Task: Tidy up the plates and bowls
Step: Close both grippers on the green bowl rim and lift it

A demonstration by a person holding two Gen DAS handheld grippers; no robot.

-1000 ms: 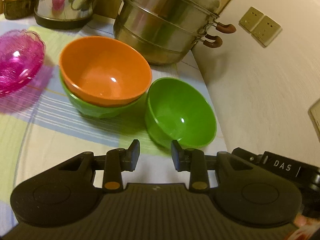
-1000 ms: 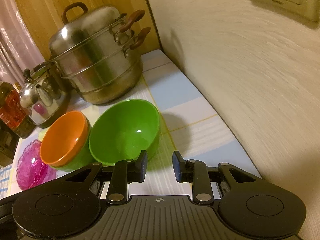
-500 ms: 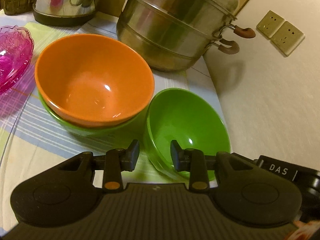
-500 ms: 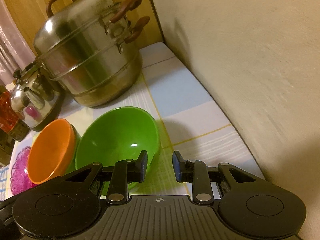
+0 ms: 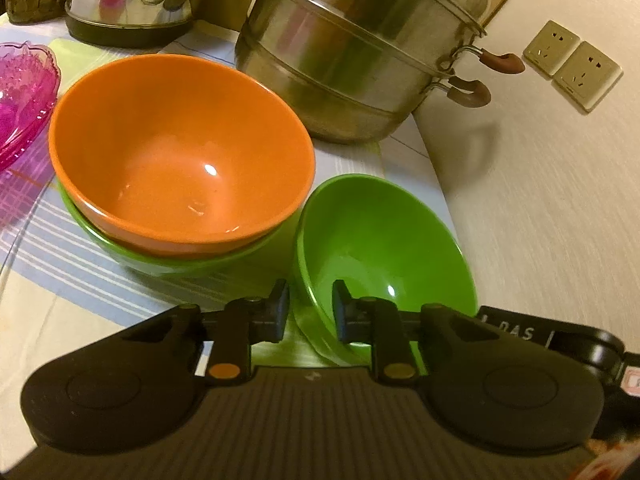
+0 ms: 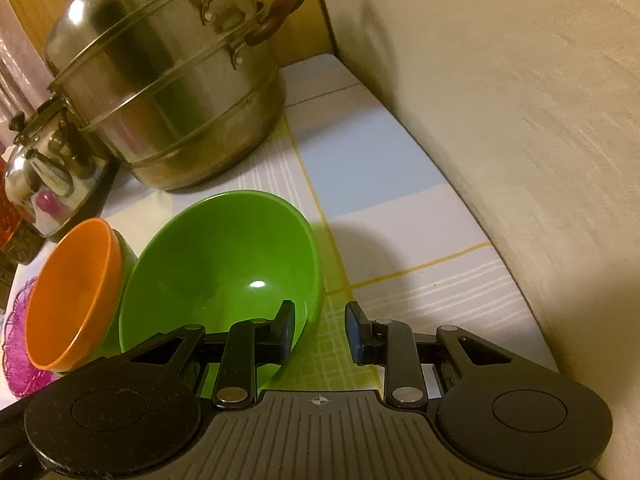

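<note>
A single green bowl (image 5: 384,248) stands on the striped tablecloth near the wall; it also shows in the right wrist view (image 6: 224,268). To its left an orange bowl (image 5: 180,152) is nested in another green bowl (image 5: 160,260). My left gripper (image 5: 310,310) is open and straddles the single bowl's near left rim, one finger inside and one outside. My right gripper (image 6: 320,330) is open at the same bowl's right rim, its left finger over the bowl, its right finger outside.
A large steel steamer pot (image 5: 360,52) stands behind the bowls. A steel kettle (image 5: 128,4) and a pink glass dish (image 5: 20,96) are to the left. The wall (image 6: 500,120) runs close along the table's right edge, with two sockets (image 5: 572,64).
Both grippers have moved forward to the single green bowl. The left one now has the rim between its fingers; the right one has closed in on the right rim. The bowls have not moved.
</note>
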